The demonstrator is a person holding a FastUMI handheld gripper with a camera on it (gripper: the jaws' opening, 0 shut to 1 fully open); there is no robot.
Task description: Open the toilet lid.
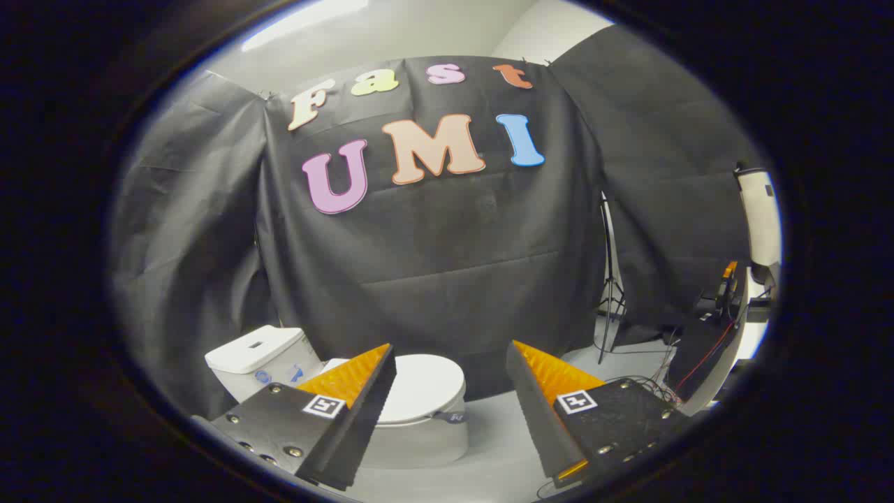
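Toilet lid (424,386) down, beyond the wide-open, empty tongs (452,347), partly behind one finger.

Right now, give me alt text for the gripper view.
The hand-held gripper is open, holding nothing, with a white toilet beyond its fingers, lid down. The tank stands behind the bowl, against the booth's black cloth wall.

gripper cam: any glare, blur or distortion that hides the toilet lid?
Gripper view: strong fisheye bending, booth cloth bowed; lighting even, soft sheen on the lid, no harsh glare; toilet reasonably sharp; open gripper with its left finger covering the lid's near-left part; tank beyond it.
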